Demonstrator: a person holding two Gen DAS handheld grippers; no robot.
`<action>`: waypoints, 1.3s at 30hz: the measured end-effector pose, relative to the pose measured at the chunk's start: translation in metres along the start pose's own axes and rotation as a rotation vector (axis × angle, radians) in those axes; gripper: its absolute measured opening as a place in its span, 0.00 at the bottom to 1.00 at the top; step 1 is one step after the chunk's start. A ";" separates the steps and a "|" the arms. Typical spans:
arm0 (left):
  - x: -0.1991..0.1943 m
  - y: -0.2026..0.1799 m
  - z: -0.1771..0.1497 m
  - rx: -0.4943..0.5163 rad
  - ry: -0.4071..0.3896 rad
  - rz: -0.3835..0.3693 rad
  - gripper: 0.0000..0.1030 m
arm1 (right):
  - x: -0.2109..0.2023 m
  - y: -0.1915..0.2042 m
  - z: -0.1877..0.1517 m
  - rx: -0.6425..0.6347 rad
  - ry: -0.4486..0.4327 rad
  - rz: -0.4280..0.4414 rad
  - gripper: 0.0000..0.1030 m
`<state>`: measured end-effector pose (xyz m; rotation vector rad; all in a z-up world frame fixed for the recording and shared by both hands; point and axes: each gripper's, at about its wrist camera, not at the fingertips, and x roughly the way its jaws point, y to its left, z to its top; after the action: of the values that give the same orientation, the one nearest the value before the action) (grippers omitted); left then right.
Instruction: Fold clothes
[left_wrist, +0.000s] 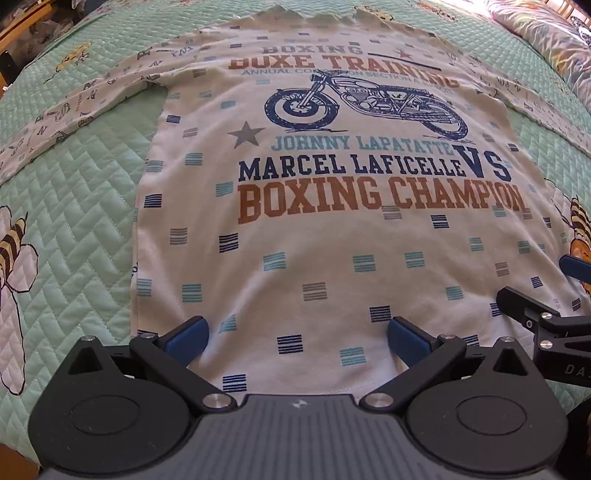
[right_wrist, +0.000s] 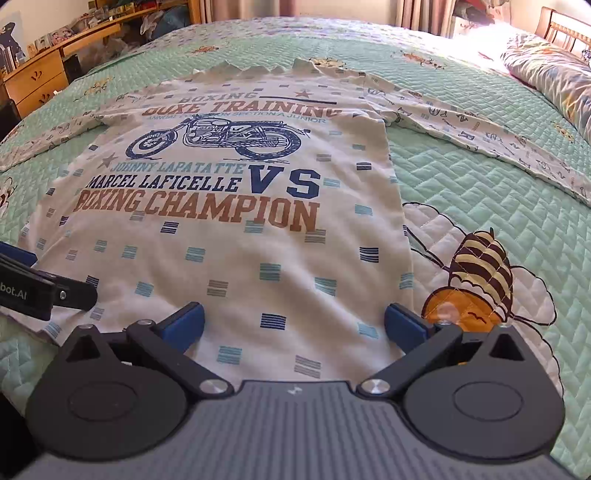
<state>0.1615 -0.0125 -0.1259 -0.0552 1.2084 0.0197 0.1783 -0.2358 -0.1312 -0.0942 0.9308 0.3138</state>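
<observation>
Left wrist view: long-sleeved shirt (left_wrist: 314, 240) lies flat (print up) on the quilted bed (left_wrist: 74, 192); left tool (left_wrist: 297, 338) and right tool (right_wrist: 293, 325) both gape apart over its hem.

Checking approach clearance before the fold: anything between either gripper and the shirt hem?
Nothing visible. The left gripper and right gripper are both open right over the long-sleeve shirt's hem, side by side. The shirt lies flat on the quilted bedspread, with nothing on top of it.
</observation>
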 end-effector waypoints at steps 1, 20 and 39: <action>0.000 0.000 0.001 0.001 0.005 -0.002 0.99 | -0.001 -0.001 0.002 0.012 0.011 0.012 1.00; -0.029 -0.006 0.001 0.011 -0.239 0.016 0.84 | -0.034 0.027 0.018 -0.244 -0.278 -0.298 1.00; -0.020 0.008 -0.004 -0.006 -0.160 0.047 0.84 | -0.019 0.020 0.021 0.081 -0.026 0.114 1.00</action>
<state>0.1497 -0.0040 -0.1087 -0.0297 1.0498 0.0676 0.1781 -0.2161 -0.1021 0.0376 0.9241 0.3818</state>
